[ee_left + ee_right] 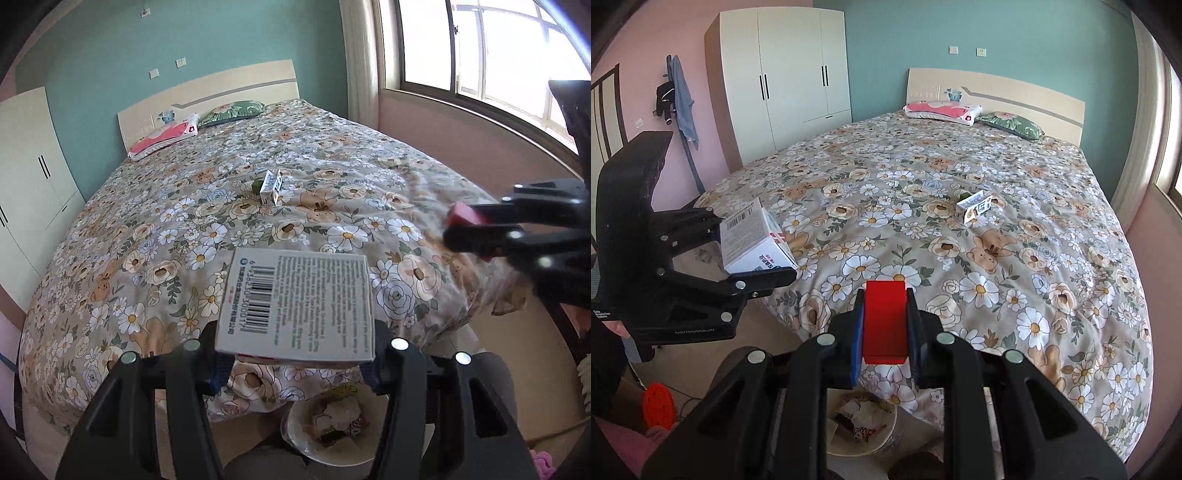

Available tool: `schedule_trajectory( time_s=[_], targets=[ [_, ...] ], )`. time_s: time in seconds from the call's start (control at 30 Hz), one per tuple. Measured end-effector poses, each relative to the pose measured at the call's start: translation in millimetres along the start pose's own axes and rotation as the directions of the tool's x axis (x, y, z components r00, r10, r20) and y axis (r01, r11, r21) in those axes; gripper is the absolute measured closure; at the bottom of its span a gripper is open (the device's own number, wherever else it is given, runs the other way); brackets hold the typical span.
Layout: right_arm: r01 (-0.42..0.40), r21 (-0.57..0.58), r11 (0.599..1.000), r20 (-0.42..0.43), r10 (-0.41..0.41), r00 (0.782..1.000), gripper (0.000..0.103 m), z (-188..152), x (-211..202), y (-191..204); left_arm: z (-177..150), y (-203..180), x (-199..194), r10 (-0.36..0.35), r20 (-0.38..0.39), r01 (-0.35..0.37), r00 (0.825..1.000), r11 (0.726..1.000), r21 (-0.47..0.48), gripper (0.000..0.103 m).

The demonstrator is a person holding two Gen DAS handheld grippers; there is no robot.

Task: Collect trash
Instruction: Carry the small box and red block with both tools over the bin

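Left gripper (pixel 295 354): a white box (pixel 295 306) is clamped between its two fingers, which are pressed against the box sides. The face with the barcode and small print is turned up toward the camera.
Left gripper in the right wrist view (pixel 753 254): it is seen at the left edge, and the same white box (pixel 753 236) is held in it above the corner of the bed.
Right gripper (pixel 884 325): a red box (pixel 884 321) is gripped between its blue finger pads, which are closed tightly on both sides of it.
Right gripper in the left wrist view (pixel 476 229): it is seen at the right, blurred, with the red box (pixel 467 215) between the fingers.
Trash bin (pixel 295 439): a pale round bin is placed on the floor at the foot of the bed, below both grippers. Wrappers and paper are seen inside it.
Trash bin in the right wrist view (pixel 882 441): it is partly hidden behind the right gripper.
Carton (pixel 973 206): a small white carton is lying on the bedspread near the middle of the bed, well apart from both grippers. Something green is touching it behind; what it is cannot be told.
Bed (pixel 1015 280): it is covered by a bedspread with flowers. Two pillows are placed at the headboard.
Wardrobe (pixel 798 74): a white wardrobe is standing beside the bed.
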State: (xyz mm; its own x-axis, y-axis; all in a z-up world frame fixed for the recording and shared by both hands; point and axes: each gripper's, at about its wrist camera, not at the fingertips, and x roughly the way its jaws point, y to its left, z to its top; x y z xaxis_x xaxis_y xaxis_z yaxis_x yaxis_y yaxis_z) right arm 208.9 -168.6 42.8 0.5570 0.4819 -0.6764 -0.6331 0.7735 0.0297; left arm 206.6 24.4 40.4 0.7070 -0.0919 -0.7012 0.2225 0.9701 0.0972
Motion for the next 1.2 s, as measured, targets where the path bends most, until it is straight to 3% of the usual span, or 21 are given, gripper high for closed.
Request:
schedule_trajectory(
  time_s=[0.3, 0.6, 1.0, 1.2],
  targets=[
    [-0.005, -0.008, 1.0, -0.116, 0.004, 0.993, 0.082, -57.1, 27.4, 10.4, -58.4, -5.3, 27.3, -0.043, -0.103, 0.039, 0.994, 0.999, -0.036, 0.046],
    [-0.059, 0.004, 0.998, -0.255, 0.058, 0.965, 0.082, -114.7, 80.1, 27.8, -119.1, -19.0, 71.8, -0.1, -0.225, 0.09, 0.969, 0.994, -0.055, 0.046],
    [-0.106, 0.112, 0.988, -0.436, 0.144, 0.888, 0.082, -196.4, 166.9, 30.7, -195.9, -30.6, 145.8, -0.18, -0.407, 0.149, 0.896, 0.983, -0.108, 0.046],
    [-0.101, 0.149, 0.984, -0.511, 0.164, 0.844, 0.082, -232.0, 207.9, 33.0, -227.2, -30.4, 181.9, -0.191, -0.479, 0.138, 0.857, 0.98, -0.142, 0.046]
  ],
)
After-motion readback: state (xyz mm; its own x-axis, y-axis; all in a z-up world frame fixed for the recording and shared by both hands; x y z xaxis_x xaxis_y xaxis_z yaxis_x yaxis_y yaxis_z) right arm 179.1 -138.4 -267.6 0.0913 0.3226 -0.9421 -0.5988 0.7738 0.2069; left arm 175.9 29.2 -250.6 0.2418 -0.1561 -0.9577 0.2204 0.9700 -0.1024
